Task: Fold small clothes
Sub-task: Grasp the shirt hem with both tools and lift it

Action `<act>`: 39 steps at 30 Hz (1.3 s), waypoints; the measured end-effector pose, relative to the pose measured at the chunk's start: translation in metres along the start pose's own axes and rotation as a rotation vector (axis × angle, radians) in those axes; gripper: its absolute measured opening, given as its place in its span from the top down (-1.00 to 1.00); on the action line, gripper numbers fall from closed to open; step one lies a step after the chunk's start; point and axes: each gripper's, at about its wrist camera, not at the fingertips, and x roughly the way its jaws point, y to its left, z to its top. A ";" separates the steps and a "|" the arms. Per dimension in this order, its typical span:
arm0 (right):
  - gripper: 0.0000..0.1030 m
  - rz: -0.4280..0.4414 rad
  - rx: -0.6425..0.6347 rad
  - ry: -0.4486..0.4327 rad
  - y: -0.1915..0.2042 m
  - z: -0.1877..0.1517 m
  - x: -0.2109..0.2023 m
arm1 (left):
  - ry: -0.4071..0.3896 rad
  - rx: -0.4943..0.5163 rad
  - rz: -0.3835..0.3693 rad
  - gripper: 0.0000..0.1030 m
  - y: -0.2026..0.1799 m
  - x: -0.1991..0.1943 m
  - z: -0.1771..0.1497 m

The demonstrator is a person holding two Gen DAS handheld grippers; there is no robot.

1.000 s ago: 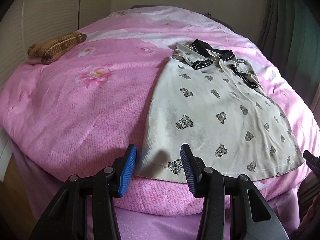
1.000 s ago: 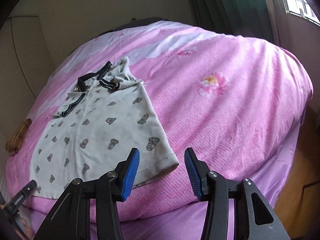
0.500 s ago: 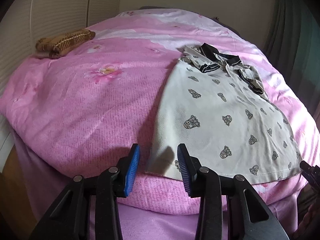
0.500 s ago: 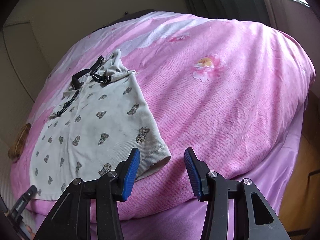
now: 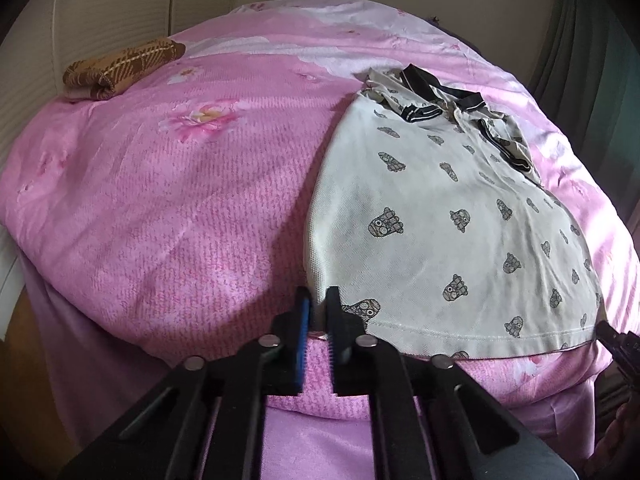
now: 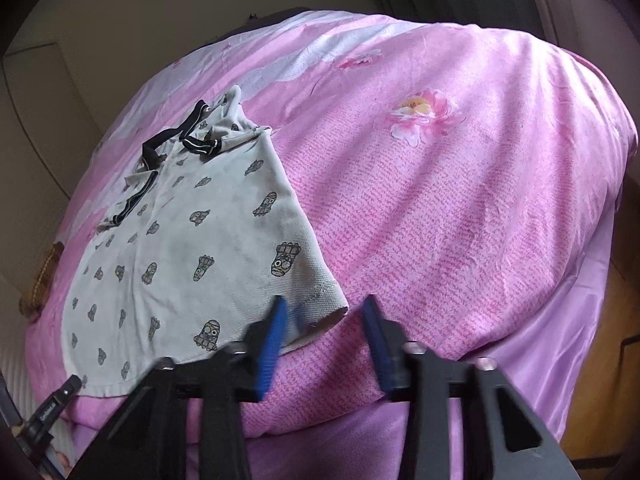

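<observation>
A small cream polo shirt (image 5: pixel 440 216) with grey cartoon prints and a black collar lies flat on the pink bed cover, hem toward me; it also shows in the right wrist view (image 6: pixel 200 240). My left gripper (image 5: pixel 318 308) is shut on the shirt's near left hem corner. My right gripper (image 6: pixel 324 312) is open, its jaws on either side of the near right hem corner (image 6: pixel 332 304), which lies between the blue pads.
A pink flowered bed cover (image 5: pixel 180 208) spans the bed. A folded brown patterned garment (image 5: pixel 120 66) lies at the far left by the headboard. Dark green curtains (image 5: pixel 592 80) hang at the right. Wooden floor (image 6: pixel 600 392) shows past the bed's right edge.
My left gripper closed from open onto the left hem corner. My right gripper moved forward so the right hem corner now sits between its open jaws.
</observation>
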 end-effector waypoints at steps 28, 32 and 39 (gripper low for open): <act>0.88 0.203 0.119 -0.265 0.057 0.149 -0.038 | -0.389 -0.156 -0.134 0.87 -0.040 -0.036 0.201; 0.88 0.236 0.128 -0.278 0.078 0.187 -0.013 | -0.414 -0.166 -0.120 0.87 -0.046 -0.005 0.243; 0.88 0.199 0.129 -0.270 0.100 0.246 0.061 | -0.351 -0.160 -0.119 0.87 -0.061 0.080 0.306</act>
